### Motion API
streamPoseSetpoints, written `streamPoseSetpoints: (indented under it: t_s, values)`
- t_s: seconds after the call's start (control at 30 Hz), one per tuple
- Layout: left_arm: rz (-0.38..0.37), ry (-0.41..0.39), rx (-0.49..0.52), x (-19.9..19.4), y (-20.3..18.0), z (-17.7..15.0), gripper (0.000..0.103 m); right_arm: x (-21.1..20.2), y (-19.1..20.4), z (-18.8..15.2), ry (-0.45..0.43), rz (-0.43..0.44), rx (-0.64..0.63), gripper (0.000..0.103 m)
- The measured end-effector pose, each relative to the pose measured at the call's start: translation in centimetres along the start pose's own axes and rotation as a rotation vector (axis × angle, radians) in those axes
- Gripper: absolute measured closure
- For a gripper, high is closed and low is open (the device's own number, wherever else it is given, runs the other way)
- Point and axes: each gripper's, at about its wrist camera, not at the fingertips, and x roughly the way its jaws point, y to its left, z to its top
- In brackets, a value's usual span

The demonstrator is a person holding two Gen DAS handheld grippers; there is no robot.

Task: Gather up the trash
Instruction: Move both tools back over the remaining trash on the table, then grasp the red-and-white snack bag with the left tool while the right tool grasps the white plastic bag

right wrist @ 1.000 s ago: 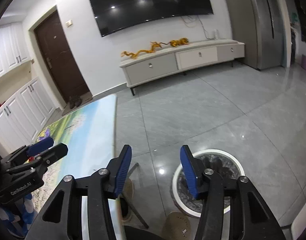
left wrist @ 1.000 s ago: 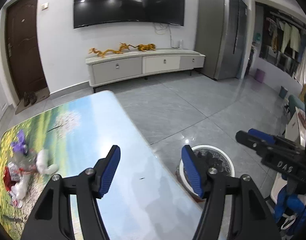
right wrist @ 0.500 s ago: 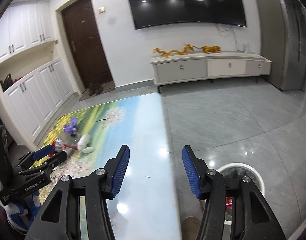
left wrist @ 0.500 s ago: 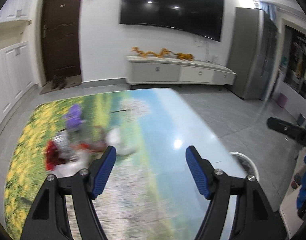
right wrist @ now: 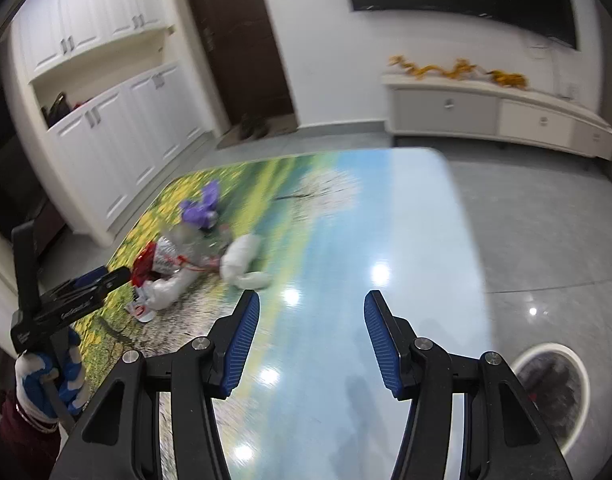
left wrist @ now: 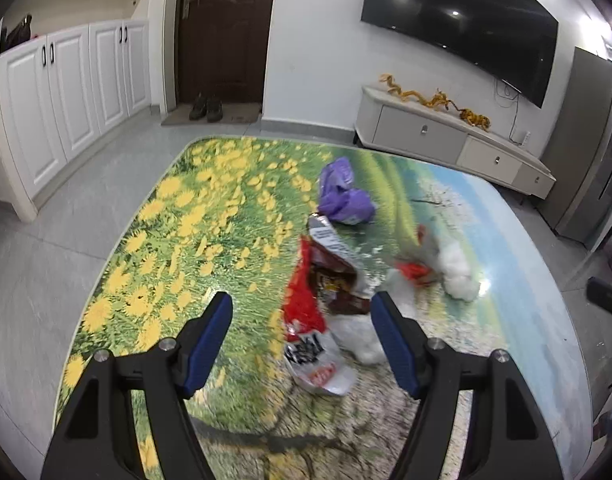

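The left gripper [left wrist: 301, 322] hangs over the table [left wrist: 209, 216], its 2 blue-padded jaws spread wide, having just been opening, with nothing pinched; the near part of the trash pile shows between them, but the pads are clear of it. The right gripper [right wrist: 312, 334] stands with its jaws apart and empty above the bare, glossy blue half of the table [right wrist: 406, 240].

The trash sits bunched near the middle of the tabletop, well in from every edge: a red snack wrapper [left wrist: 306, 304] lying open, a crumpled purple bag [left wrist: 344, 196] behind it, a red-and-white packet [left wrist: 318, 364] nearest the left gripper, and white tissue wads [left wrist: 458, 272] to the right. From the right wrist view the same pile [right wrist: 193, 240] lies on the left, flower-printed half, beside the left gripper [right wrist: 85, 288] and its gloved hand [right wrist: 45, 380].

The table's rounded corners and far edge are free. Open grey tiled floor [right wrist: 546, 220] runs round the table on the far and right sides. A round white-rimmed trash bin [right wrist: 554, 388] stands on the floor just off the table's right edge, close to the right gripper.
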Motion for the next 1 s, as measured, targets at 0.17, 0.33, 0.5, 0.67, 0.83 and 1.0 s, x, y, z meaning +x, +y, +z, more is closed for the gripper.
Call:
streamPoseSetpoints:
  t_s: [0.17, 0.33, 0.5, 0.67, 0.83, 1.0]
  values:
    - [-0.020, 0.057, -0.044, 2.2, 1.2, 0.1, 0.043, 5.2, 3.0, 1.4, 0.066, 0.052, -0.068, 0.049]
    - [-0.043, 0.101, -0.055, 3.5, 1.6, -0.3, 0.054, 9.4, 4.9, 2.3, 0.113, 0.094, -0.094, 0.049]
    - [-0.050, 0.107, -0.033, 3.7, 1.1, -0.6, 0.060, 11.8, 5.9, 2.7, 0.139, 0.114, -0.101, 0.049]
    - [-0.046, 0.102, -0.014, 3.7, 0.9, -0.8, 0.065, 13.3, 6.3, 2.8, 0.160, 0.116, -0.112, 0.049]
    - [-0.048, 0.097, -0.006, 3.7, 0.8, -0.8, 0.070, 13.9, 6.2, 2.8, 0.166, 0.102, -0.113, 0.049]
    - [-0.053, 0.088, -0.006, 3.5, 0.7, -0.8, 0.071, 14.3, 5.8, 2.8, 0.168, 0.095, -0.110, 0.049]
